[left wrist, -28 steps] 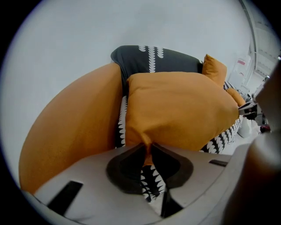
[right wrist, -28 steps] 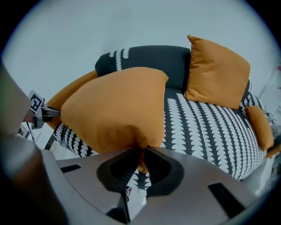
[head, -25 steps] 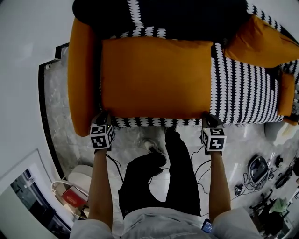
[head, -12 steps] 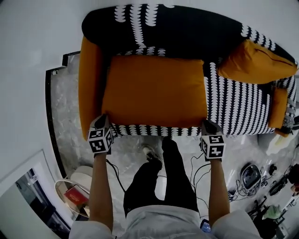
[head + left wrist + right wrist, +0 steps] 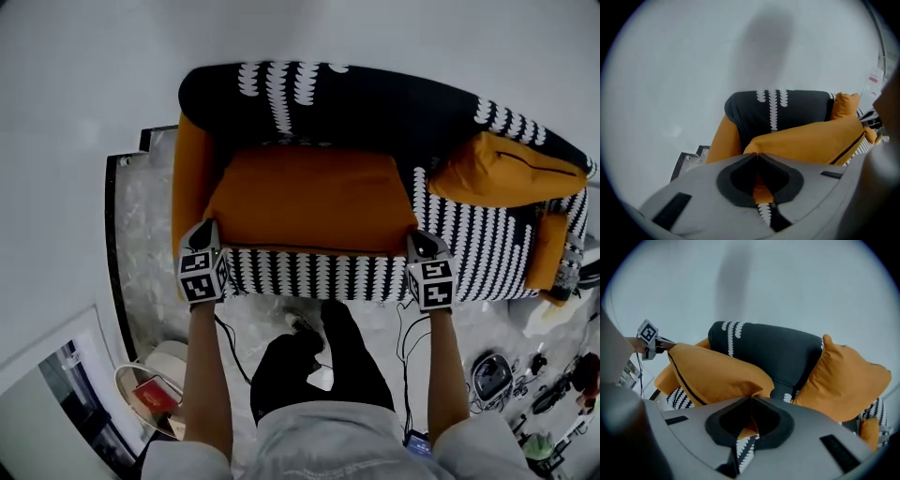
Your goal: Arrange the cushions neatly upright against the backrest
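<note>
Two grippers share one load. The sofa (image 5: 487, 248) fills the upper half of the head view. Its black backrest (image 5: 375, 98) runs along 12 o'clock and an orange armrest (image 5: 191, 187) closes it at 9 o'clock. The large orange cushion (image 5: 309, 199) lies tilted over the patterned seat (image 5: 469, 253), far edge near the backrest, near corners lifted. A second cushion (image 5: 506, 173) leans on the backrest at 2 o'clock, just beside the large one.

The left gripper (image 5: 208, 234) has the 7 o'clock corner and the right gripper (image 5: 418, 244) the 5 o'clock corner. Both pairs of jaws have just been closing and stand narrow, pinching orange fabric.

I judge the step to be tipping this cushion upright. The next move calls for swinging its near edge toward 12 o'clock until it stands. Room looks tight at 9 and 2 o'clock and open above.
</note>
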`<move>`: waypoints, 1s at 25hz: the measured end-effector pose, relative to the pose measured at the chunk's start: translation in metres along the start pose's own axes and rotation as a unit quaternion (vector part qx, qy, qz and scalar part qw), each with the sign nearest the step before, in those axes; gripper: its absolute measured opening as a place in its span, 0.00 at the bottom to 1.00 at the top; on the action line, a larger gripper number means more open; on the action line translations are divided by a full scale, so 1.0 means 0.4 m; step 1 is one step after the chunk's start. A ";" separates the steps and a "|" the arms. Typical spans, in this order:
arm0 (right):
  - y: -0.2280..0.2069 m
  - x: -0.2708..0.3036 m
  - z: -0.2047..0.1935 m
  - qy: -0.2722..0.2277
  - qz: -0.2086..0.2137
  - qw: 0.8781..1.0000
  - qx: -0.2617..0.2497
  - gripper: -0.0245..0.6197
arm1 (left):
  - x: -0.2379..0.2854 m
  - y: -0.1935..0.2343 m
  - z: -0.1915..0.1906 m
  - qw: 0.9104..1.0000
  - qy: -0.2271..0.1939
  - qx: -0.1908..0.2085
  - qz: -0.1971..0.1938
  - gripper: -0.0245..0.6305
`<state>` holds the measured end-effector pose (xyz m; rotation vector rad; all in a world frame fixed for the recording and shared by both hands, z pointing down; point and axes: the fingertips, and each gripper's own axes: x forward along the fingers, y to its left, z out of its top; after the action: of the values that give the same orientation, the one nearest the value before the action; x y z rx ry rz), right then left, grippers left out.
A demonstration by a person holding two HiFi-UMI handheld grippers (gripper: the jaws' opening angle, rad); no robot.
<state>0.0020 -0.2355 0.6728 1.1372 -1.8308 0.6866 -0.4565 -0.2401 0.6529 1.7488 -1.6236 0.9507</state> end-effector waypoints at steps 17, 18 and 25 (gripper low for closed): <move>-0.163 0.074 0.294 -0.009 -0.075 0.995 0.071 0.07 | 0.164 0.037 0.348 0.998 -0.051 0.035 -0.019 0.10; -0.170 0.078 0.307 -0.010 -0.082 0.994 0.076 0.07 | 0.174 0.039 0.362 0.998 -0.053 0.036 -0.020 0.10; -0.218 0.122 0.406 -0.032 -0.113 0.988 0.101 0.07 | 0.244 0.062 0.474 0.996 -0.074 0.039 -0.016 0.10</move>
<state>0.0090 -0.4229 0.6375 1.4909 -1.6786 0.7210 -0.4568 -0.4519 0.6184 1.9319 -1.6646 0.8996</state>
